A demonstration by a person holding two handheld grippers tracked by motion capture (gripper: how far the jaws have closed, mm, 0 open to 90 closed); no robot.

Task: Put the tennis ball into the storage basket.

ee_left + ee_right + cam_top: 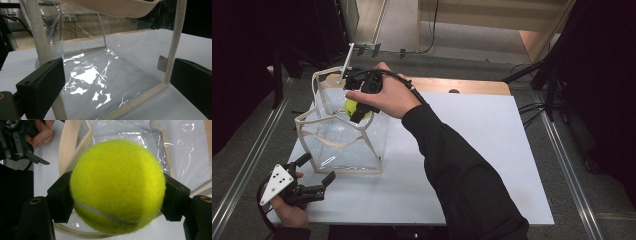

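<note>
Filling the right gripper view, a yellow tennis ball (117, 186) sits clamped between the right gripper's (360, 106) two black fingers (61, 200), one pad pressed to each side. Below it lies the open mouth of a clear plastic bag (344, 137) with cream cloth edging and cloth handles (319, 82), standing on the white tabletop (472, 150).

From the high view, the ball hangs over the far right part of the bag's opening, close to the rim rather than over the middle. That seems the main risk: let go from here, it could strike the cloth edge or a drooping handle and bounce out onto the tabletop, or roll off it. The bag is thin and light, so a knock from the fingers could also tip or fold a wall inward and narrow the opening.

Reaching from the lower right, the right arm in its dark sleeve (462, 170) stretches across the tabletop, hand arched over the gripper and fingers pointing steeply down into the bag.

At the near left corner, the left gripper (314, 175) is held low and roughly level, its fingers (41, 86) spread wide and holding nothing, aimed at the bag's near side without touching it. Should the bag shift, nothing is steadying it.
</note>
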